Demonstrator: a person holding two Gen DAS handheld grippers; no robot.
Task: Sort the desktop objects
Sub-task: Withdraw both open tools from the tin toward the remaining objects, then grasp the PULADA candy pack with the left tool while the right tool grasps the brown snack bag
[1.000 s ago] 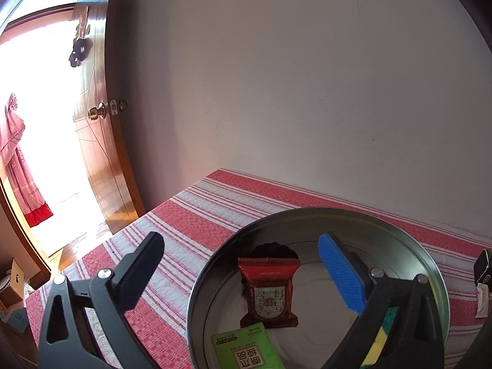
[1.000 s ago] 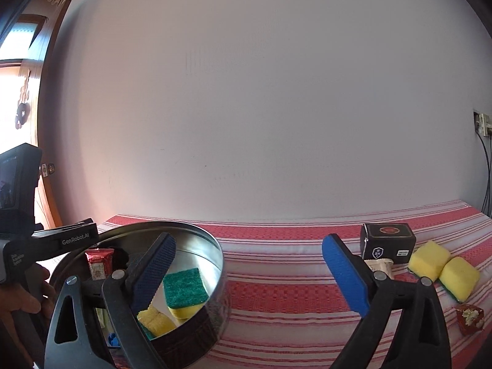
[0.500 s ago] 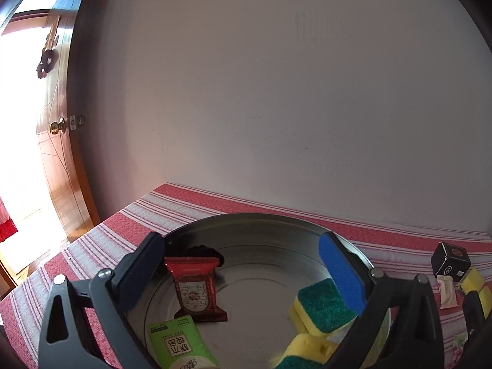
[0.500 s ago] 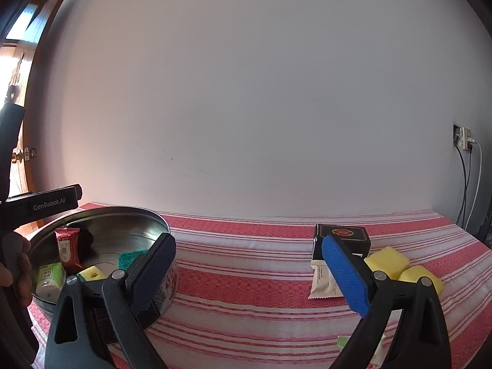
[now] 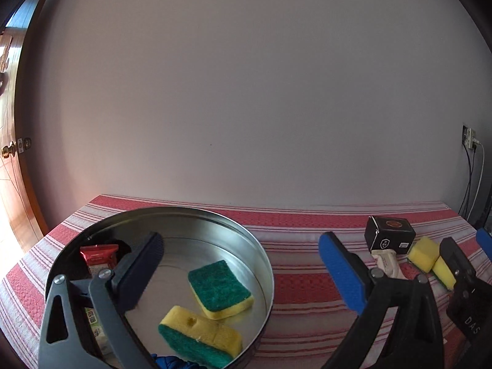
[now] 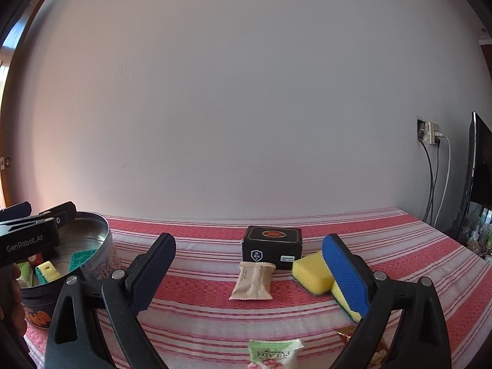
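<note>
My left gripper [image 5: 243, 272] is open and empty, over the right rim of a round metal tin [image 5: 264, 264]. The tin holds two yellow-green sponges [image 5: 220, 289], a red snack packet [image 5: 98, 256] and a green packet partly hidden behind my left finger. My right gripper [image 6: 249, 269] is open and empty above the striped cloth. Ahead of it lie a beige snack packet [image 6: 252, 280], a black box [image 6: 271, 246] and two yellow sponges [image 6: 312, 270]. A green-white candy packet [image 6: 273, 353] lies below it. The tin also shows in the right wrist view [image 6: 92, 246].
The table has a red and white striped cloth [image 6: 215, 307] and stands against a plain wall. A wall socket with cables [image 6: 429, 130] and a dark monitor [image 6: 479, 169] are at the right. A wooden door [image 5: 12, 160] is at the left.
Both views have swung to the right. The left gripper has shifted from the tin's left side to its right rim. The right gripper has left the tin and now faces the loose objects.
</note>
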